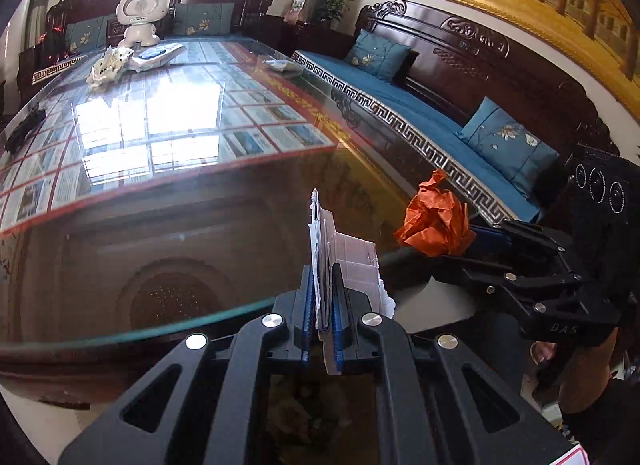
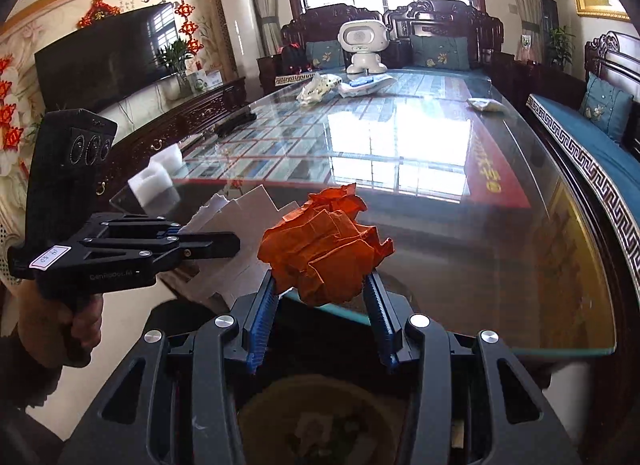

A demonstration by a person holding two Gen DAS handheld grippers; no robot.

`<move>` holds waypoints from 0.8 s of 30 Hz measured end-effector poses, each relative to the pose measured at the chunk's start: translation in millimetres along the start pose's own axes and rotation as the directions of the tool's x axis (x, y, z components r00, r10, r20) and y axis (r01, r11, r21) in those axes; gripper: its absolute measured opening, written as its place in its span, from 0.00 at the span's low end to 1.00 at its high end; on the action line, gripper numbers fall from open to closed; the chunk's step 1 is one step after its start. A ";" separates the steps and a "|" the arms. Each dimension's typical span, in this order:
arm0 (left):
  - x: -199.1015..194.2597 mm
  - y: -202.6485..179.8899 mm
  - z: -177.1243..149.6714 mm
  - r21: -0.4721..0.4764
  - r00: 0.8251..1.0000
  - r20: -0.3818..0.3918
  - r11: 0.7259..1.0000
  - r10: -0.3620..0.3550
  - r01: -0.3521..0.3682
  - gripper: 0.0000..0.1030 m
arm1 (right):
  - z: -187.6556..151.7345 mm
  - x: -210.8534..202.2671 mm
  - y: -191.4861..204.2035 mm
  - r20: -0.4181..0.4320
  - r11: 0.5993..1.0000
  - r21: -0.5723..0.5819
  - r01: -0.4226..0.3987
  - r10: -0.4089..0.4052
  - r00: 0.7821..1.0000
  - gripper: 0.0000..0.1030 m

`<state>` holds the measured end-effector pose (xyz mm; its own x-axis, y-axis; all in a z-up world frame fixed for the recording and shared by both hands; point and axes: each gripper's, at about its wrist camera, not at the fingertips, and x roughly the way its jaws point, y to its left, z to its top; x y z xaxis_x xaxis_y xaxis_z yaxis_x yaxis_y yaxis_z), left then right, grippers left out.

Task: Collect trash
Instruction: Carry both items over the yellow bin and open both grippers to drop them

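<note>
pinching flat torn white card (image 1: 352,265), left gripper (image 1: 323,285) fully closed; right gripper (image 2: 324,285) part-open, clamps crumpled orange paper (image 2: 324,249).

glossy glass tabletop (image 2: 500,265), crumpled orange paper (image 2: 324,245), matt blk tools.

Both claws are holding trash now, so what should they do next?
Probably carry both pieces off to a bin, which isn't in view. The left gripper is shut on white cardboard scrap, and the right gripper on crumpled orange paper.
</note>
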<state>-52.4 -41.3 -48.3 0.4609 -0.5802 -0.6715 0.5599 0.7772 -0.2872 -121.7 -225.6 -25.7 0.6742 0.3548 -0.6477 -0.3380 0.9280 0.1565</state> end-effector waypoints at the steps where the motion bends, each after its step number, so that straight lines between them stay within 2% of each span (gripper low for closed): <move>1: -0.2 -2.7 -12.2 0.006 1.000 -0.013 1.000 -0.007 0.007 0.08 | -13.1 -3.6 3.0 -0.012 1.000 -0.001 0.012 -0.012 1.000 0.42; 5: 3.2 -17.1 -60.6 0.015 0.998 -0.062 0.999 -0.031 0.032 0.08 | -66.4 -3.9 17.8 -0.083 0.999 -0.001 0.048 -0.048 0.995 0.42; 9: 21.6 -27.1 -102.2 0.020 0.988 -0.145 0.998 -0.053 0.057 0.08 | -110.4 16.2 26.6 -0.179 0.999 0.016 0.034 -0.031 0.983 0.42; 16: 56.6 -26.6 -152.2 0.023 0.965 -0.260 0.999 -0.036 0.043 0.08 | -158.0 43.4 21.0 -0.275 0.994 0.089 0.065 -0.039 0.961 0.42; 20: 68.1 -25.4 -168.4 0.024 0.952 -0.302 0.998 -0.040 0.049 0.08 | -174.1 52.6 12.2 -0.319 0.991 0.113 0.078 -0.038 0.947 0.43; 23: 74.4 -26.0 -171.3 0.029 0.948 -0.317 0.998 -0.040 0.052 0.08 | -175.6 56.7 6.6 -0.330 0.985 0.145 0.095 -0.042 0.943 0.51; 24: 76.8 -27.1 -172.2 0.032 0.946 -0.322 0.998 -0.040 0.053 0.08 | -175.5 57.0 5.7 -0.334 0.982 0.158 0.100 -0.042 0.941 0.61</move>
<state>-150.8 -65.0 -209.8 0.1919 -0.5011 -0.8438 0.6050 0.7374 -0.3003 -200.5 -219.9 -192.7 0.4295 0.2568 -0.8658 -0.1608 0.9651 0.2065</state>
